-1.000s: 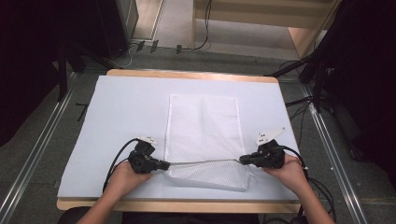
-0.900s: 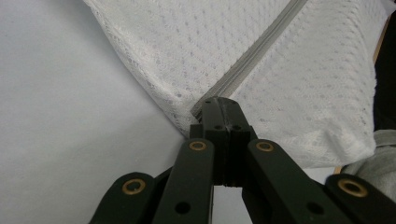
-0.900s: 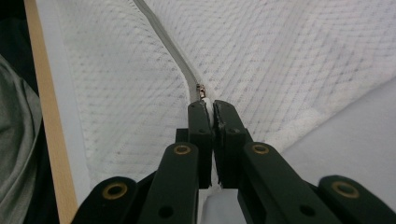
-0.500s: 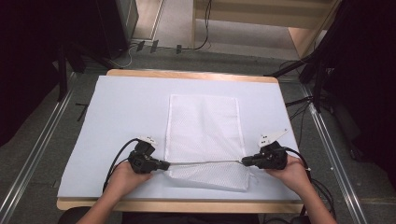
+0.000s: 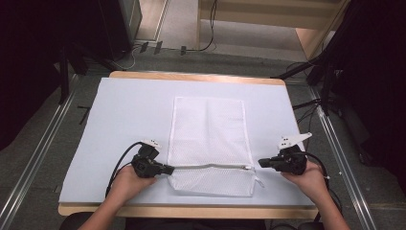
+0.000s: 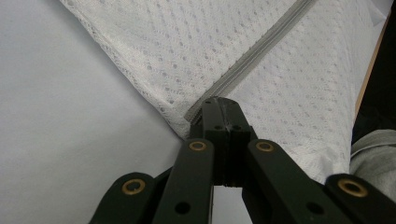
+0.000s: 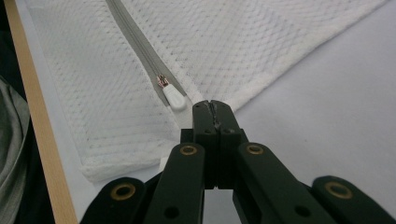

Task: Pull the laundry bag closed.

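A wooden-edged table [image 5: 201,76] is being covered by a pale blue sheet [image 5: 124,115], and it is being flanked by grey floor with metal rails [image 5: 43,139] and dark equipment stands. Black cables [image 5: 210,28] are lying on the floor beyond the table's far edge.

A white rectangular mesh laundry bag [image 5: 210,129] is lying flat at the middle of the table, its long sides running from the far half toward the near edge. A grey zipper [image 5: 210,167] is crossing the bag near its near end, and the zipper is being shown closed along its length. In the right gripper view a white zipper pull [image 7: 173,100] with a small coppery slider is seen resting at the zipper's end, just ahead of the jaw tips.

The left hand-held gripper [image 5: 168,169] is being kept closed on the bag's left edge at the zipper's end; in the left gripper view the jaws [image 6: 219,109] are pressed together over the mesh hem. The right hand-held gripper [image 5: 261,163] is being held just off the bag's right edge, its jaws closed on nothing that can be made out, with the pull just beside them.
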A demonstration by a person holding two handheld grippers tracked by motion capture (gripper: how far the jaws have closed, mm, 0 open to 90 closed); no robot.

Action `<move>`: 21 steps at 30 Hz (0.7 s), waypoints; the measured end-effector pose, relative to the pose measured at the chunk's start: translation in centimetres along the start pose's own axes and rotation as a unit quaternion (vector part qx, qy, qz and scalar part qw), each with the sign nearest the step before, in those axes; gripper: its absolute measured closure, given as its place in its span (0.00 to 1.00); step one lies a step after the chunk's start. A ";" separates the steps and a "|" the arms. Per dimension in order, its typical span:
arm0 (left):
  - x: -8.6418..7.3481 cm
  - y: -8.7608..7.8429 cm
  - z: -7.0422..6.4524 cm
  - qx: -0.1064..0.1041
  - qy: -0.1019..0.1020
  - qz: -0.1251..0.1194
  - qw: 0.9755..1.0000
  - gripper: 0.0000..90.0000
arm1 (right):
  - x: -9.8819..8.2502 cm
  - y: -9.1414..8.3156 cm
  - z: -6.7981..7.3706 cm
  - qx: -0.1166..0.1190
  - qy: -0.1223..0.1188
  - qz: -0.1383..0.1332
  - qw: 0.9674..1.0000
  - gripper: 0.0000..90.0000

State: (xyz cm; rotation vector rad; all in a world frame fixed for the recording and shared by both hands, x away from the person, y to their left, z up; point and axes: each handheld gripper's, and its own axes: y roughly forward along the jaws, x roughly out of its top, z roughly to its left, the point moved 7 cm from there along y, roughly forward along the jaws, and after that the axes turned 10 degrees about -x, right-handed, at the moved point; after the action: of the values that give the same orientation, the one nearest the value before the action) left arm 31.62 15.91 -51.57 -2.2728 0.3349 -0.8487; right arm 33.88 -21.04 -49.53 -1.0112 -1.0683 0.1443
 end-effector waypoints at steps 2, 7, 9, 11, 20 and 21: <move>0.0 0.0 0.0 -0.001 0.001 0.001 1.000 1.00 | -0.1 0.4 0.1 0.003 -0.001 0.007 1.000 1.00; 0.0 -0.1 0.0 -0.007 0.011 0.003 1.000 1.00 | 0.1 0.5 0.1 0.009 0.007 -0.005 1.000 1.00; 0.1 -0.2 -0.2 -0.017 0.020 0.007 1.000 0.92 | 0.2 0.5 0.1 0.004 0.006 -0.014 1.000 1.00; 0.1 -0.3 -0.3 -0.012 0.024 0.007 1.000 0.90 | 0.2 0.5 0.1 0.002 0.004 -0.017 1.000 1.00; 0.5 -3.0 0.7 0.014 0.021 -0.030 0.999 0.75 | 0.4 -0.2 -0.7 -0.028 0.013 -0.053 0.998 0.83; 0.5 -3.0 0.7 0.014 0.021 -0.030 0.999 0.72 | 0.4 -0.2 -0.7 -0.028 0.013 -0.053 0.998 0.83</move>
State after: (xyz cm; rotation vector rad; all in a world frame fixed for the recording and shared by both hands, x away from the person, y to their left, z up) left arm 32.43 18.23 -49.69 -2.2518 0.2744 -0.9275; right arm 34.55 -21.44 -49.19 -1.0009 -1.1037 0.0154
